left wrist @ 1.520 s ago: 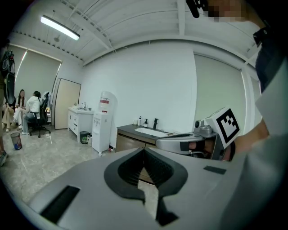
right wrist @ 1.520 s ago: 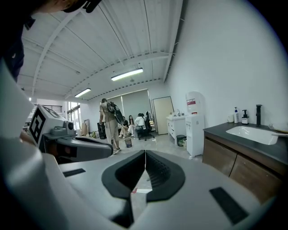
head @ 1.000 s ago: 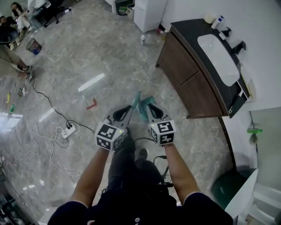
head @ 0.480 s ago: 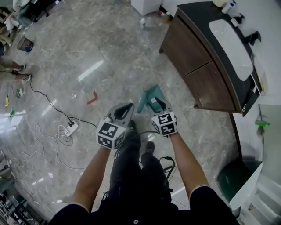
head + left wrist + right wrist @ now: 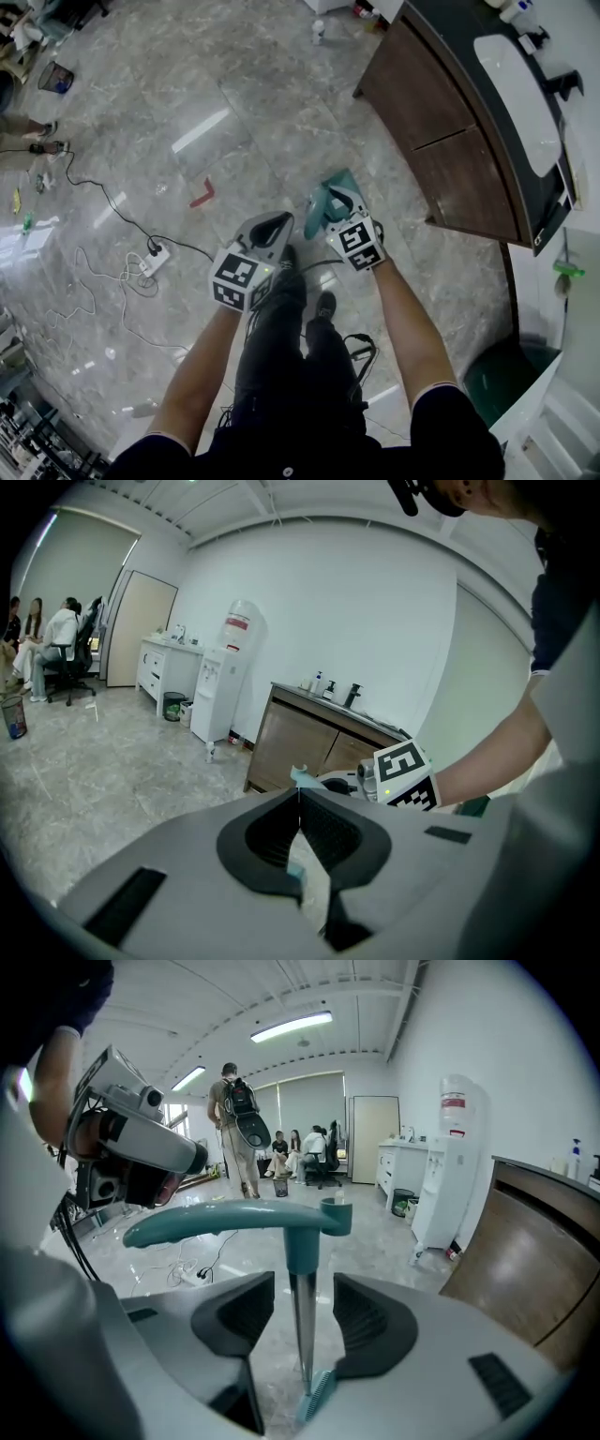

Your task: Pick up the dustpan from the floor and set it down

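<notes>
Now that the right gripper's [image 5: 302, 1290] jaws have just sprung apart, the teal plastic dustpan [image 5: 234, 1221] stands with its metal shaft loose between them. The left gripper [image 5: 300, 801] looks pinched on a thin teal edge. The pan seems set down on the grey marble floor [image 5: 187, 94].

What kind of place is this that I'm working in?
Likely an office kitchenette or pantry corner beside an open workspace: a brown cabinet with a white sink in its dark top, a water dispenser against the wall, and people seated at the far end.
</notes>
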{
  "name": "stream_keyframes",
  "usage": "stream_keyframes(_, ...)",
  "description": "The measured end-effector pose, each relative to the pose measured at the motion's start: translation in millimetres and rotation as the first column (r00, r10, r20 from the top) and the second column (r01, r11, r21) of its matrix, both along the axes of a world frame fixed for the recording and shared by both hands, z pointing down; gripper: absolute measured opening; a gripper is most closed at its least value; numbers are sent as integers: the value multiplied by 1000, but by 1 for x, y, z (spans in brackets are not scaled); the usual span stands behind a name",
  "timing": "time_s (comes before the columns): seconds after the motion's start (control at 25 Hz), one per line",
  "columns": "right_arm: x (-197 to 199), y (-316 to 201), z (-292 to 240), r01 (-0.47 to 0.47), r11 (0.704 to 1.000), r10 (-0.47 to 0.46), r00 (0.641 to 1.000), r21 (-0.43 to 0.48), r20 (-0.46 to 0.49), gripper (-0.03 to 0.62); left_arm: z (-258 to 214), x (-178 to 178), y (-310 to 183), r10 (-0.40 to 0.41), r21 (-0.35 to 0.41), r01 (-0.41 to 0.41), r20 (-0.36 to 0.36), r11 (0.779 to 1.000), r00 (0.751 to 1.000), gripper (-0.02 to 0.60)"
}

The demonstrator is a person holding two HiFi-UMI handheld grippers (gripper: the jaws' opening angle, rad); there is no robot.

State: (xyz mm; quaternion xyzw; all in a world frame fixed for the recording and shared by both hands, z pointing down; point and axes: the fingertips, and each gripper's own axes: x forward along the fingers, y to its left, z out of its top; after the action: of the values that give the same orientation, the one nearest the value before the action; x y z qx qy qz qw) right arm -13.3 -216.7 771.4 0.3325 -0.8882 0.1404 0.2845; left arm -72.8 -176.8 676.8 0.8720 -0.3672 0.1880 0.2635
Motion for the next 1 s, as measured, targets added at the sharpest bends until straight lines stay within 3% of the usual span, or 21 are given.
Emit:
stream_keyframes(0.16, -5, -6, 1, 7, 1000, -7, 1000, 5, 4, 191, 0, -1, -5, -21, 19, 21, -19, 1000, 1000, 14)
stream_keyframes(0.28, -5, -9, -1, -17, 1000, 17, 1000, 13, 2, 97, 1, -5, -5, -26, 23, 26, -20, 999, 999, 14)
stream_keyframes(0.6, 2, -7, -5, -64, 998, 64, 998, -7, -18, 94, -7, -10, -11, -18, 32, 19, -40, 999, 999, 14)
stream_keyframes(1.0, 49, -8, -67, -263, 964, 261, 964, 44, 45, 94, -35, 5, -17, 36, 57, -32, -80, 998, 996, 14)
